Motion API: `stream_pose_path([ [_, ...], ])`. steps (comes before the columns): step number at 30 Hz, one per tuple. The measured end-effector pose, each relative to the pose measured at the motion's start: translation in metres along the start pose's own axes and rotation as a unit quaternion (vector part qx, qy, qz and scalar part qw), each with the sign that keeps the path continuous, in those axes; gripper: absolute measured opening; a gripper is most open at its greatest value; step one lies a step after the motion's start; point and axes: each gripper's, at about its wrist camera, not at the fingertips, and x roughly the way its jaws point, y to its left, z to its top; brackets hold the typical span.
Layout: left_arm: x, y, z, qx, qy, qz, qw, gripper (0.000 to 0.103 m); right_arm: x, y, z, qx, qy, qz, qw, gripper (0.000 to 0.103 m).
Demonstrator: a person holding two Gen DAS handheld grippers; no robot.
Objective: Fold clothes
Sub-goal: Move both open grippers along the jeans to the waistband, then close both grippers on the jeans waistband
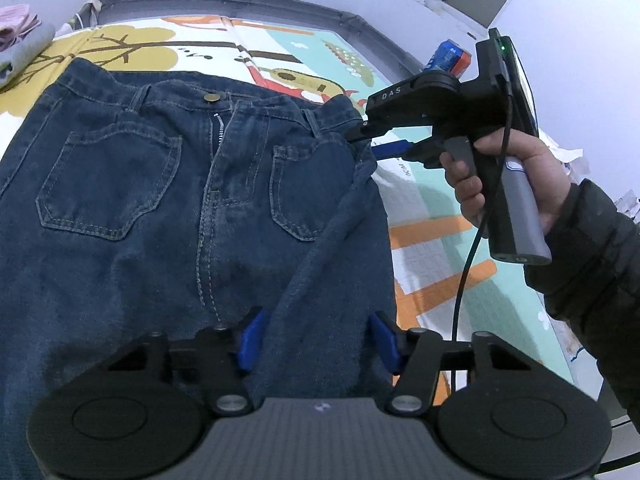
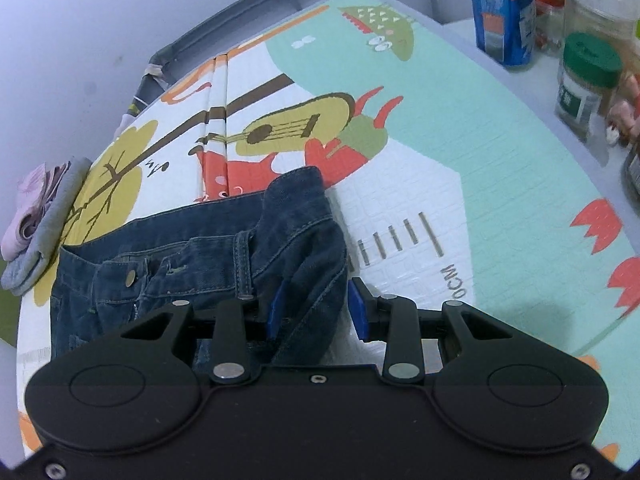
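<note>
I am holding the right gripper (image 2: 316, 308) partly closed on a bunched corner of the jeans (image 1: 168, 200) at the waistband, lower centre of its own view, the denim filling the gap between the blue pads. My left gripper (image 1: 314, 344) is standing about half open around a raised ridge of denim at the lower centre of its view; I cannot tell whether its pads are biting. If they are not, that side may slip as I carry the fold, leaving it skewed. The jeans are lying on the patterned mat (image 2: 480, 184), waistband toward the top of the left view, legs running down past the bottom edge.
</note>
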Motion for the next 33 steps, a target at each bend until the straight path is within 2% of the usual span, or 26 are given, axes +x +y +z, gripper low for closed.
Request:
stream_pose_path([
  [1,0.000,0.000,0.000,0.000,0.002,0.001,1.0000,0.048,0.002,0.000,-0.001,0.004,0.001,0.002,1.000,0.033],
  [2,0.001,0.000,0.000,0.000,0.004,0.000,1.0000,0.044,0.004,-0.001,-0.001,0.008,0.003,0.003,1.000,0.028],
  [4,0.003,0.000,0.000,0.000,0.009,-0.002,1.0000,0.029,0.005,0.000,-0.002,0.008,0.003,0.004,1.000,0.020],
  [6,0.003,-0.002,-0.001,0.001,0.009,-0.001,1.0000,0.022,0.001,0.003,-0.003,0.001,-0.006,0.005,1.000,0.014],
  [10,0.000,-0.005,-0.002,0.000,0.010,0.000,1.0000,0.014,-0.011,0.014,-0.004,-0.025,-0.029,0.003,0.999,0.008],
  [13,-0.009,-0.007,-0.001,-0.009,0.003,-0.008,0.9999,0.010,-0.022,0.021,-0.004,-0.041,-0.045,-0.001,0.998,0.007],
  [17,-0.031,-0.014,0.000,-0.008,-0.016,-0.029,0.9994,0.010,-0.044,0.030,0.001,-0.051,-0.064,0.012,0.997,0.007],
  [22,-0.060,-0.022,-0.003,-0.016,-0.040,-0.039,0.9983,0.009,-0.079,0.051,0.007,-0.064,-0.087,0.038,0.993,0.007],
  [26,-0.088,-0.020,-0.008,-0.029,-0.068,-0.038,0.9965,0.009,-0.107,0.082,0.010,-0.080,-0.105,0.062,0.989,0.007],
  [33,-0.134,0.005,-0.022,-0.074,-0.104,-0.034,0.9912,0.009,-0.138,0.148,0.002,-0.120,-0.122,0.088,0.981,0.007],
])
